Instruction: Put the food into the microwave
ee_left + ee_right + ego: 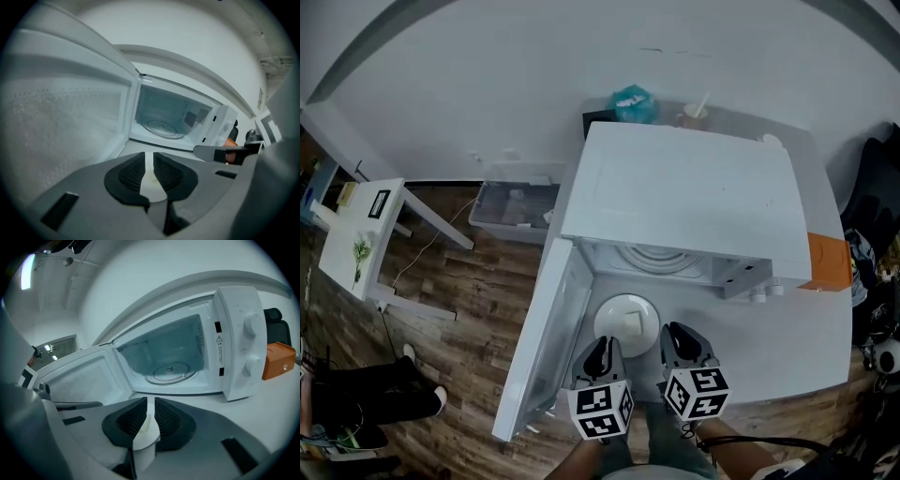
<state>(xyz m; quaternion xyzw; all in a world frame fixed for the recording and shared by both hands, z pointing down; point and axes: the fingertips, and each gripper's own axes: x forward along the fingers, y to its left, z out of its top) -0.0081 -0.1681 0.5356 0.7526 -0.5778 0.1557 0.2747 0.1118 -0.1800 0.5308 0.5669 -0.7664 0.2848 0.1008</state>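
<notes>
Surface: white table [811,342], with a white microwave [684,197] sitting toward its back edge and an orange box [828,262] touching the microwave's right side
Room: plain white wall, wood plank floor [478,291], a clear storage bin [514,208] on the floor by the table's left edge, and a small white side table [361,234] further left
Microwave: door [546,337] swung wide open to the left, glass turntable [171,371] bare inside, two knobs [251,324] on the panel
Food: pale square lump [632,324] on a white plate [609,311], near the table's front edge, just in front of the open cavity
Left gripper [602,354]: jaws pinched onto the plate's near rim
Right gripper [673,339]: same deal, clamped on the rim just beside the left one
Writing: small warning sticker [218,339] on the panel, way too tiny to read
</notes>
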